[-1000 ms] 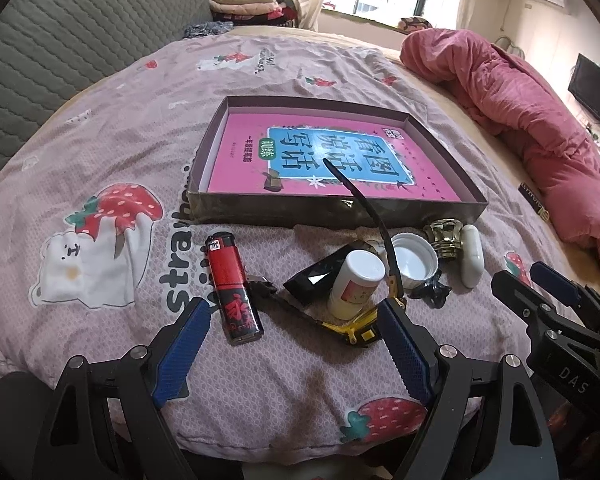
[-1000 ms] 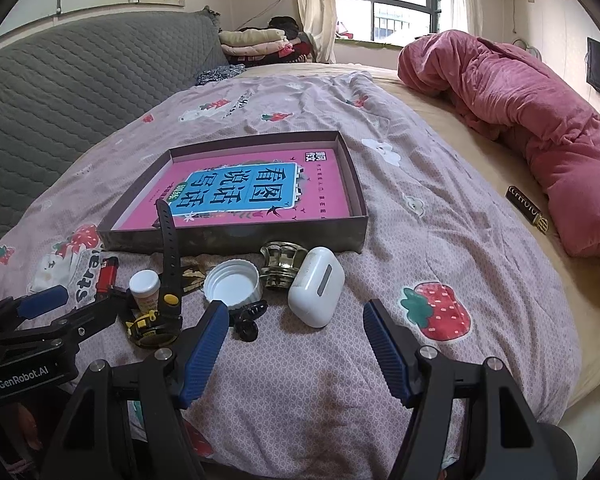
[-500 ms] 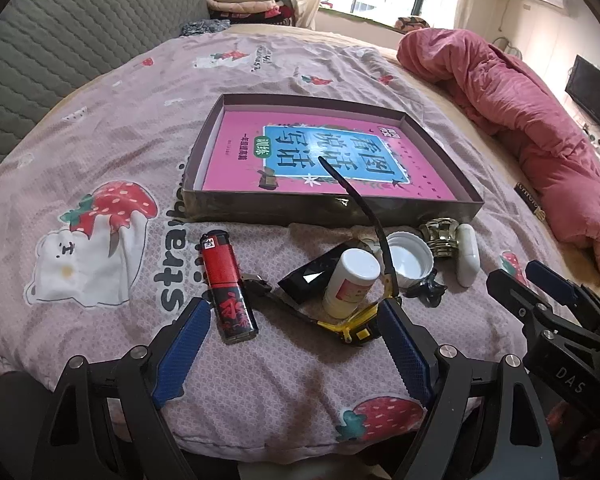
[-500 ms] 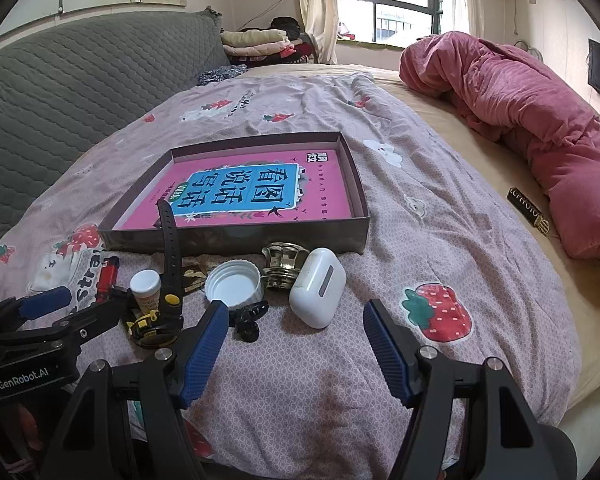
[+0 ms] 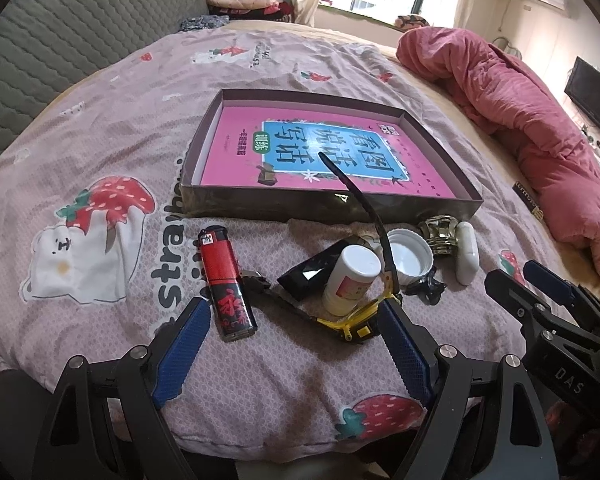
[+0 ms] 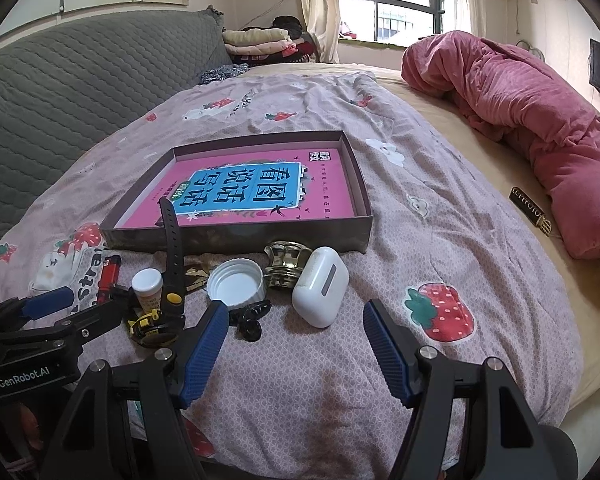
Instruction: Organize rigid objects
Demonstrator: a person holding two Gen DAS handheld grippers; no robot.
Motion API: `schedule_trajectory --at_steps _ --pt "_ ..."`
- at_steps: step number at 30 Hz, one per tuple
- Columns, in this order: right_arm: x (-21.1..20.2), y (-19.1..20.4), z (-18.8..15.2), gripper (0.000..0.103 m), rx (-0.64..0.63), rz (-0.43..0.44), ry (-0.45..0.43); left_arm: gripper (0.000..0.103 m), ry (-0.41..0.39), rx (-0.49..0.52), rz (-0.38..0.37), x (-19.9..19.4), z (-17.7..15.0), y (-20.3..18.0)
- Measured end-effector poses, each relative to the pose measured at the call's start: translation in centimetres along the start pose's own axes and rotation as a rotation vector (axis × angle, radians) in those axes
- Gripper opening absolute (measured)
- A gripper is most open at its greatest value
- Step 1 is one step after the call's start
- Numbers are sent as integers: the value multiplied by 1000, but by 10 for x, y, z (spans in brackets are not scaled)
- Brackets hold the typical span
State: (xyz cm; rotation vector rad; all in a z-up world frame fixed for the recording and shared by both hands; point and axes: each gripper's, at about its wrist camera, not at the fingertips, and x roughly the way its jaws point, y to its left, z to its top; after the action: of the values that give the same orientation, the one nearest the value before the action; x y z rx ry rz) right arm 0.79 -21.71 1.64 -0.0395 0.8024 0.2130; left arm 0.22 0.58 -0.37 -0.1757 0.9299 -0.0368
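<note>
A shallow dark box (image 5: pixel 432 132) (image 6: pixel 364 184) with a pink book lining its floor lies on the bed. In front of it sit a red lighter (image 5: pixel 224 276) (image 6: pixel 109 274), a small white bottle (image 5: pixel 352 274) (image 6: pixel 147 285), a yellow-and-black watch (image 5: pixel 356 324) (image 6: pixel 171 268) with its strap sticking up, a white cap (image 5: pixel 410 254) (image 6: pixel 236 286), a brass knob (image 5: pixel 440 232) (image 6: pixel 286 262), a white earbud case (image 5: pixel 466 252) (image 6: pixel 320 284) and a black clip (image 6: pixel 252 318). My left gripper (image 5: pixel 296 340) is open, just short of the lighter and watch. My right gripper (image 6: pixel 296 332) is open before the earbud case.
A bunched pink blanket (image 5: pixel 532 120) (image 6: pixel 540 120) lies along the right of the bed. The grey quilted headboard (image 6: pixel 60 88) stands on the left, with folded clothes (image 6: pixel 260 40) by the window. A small dark bar (image 6: pixel 530 210) lies on the tan sheet at the right.
Both views have shifted only slightly; the left gripper has edged a little closer to the objects. Nothing has been taken hold of or moved.
</note>
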Motion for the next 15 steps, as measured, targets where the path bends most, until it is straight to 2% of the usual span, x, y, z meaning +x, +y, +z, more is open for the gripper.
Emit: schedule_trajectory --at_steps 9,15 --pt "2 -2 -1 69 9 9 1 86 22 1 -37 -3 -2 8" --pt "3 -8 0 69 25 8 6 86 30 76 -63 -1 -6 -8"
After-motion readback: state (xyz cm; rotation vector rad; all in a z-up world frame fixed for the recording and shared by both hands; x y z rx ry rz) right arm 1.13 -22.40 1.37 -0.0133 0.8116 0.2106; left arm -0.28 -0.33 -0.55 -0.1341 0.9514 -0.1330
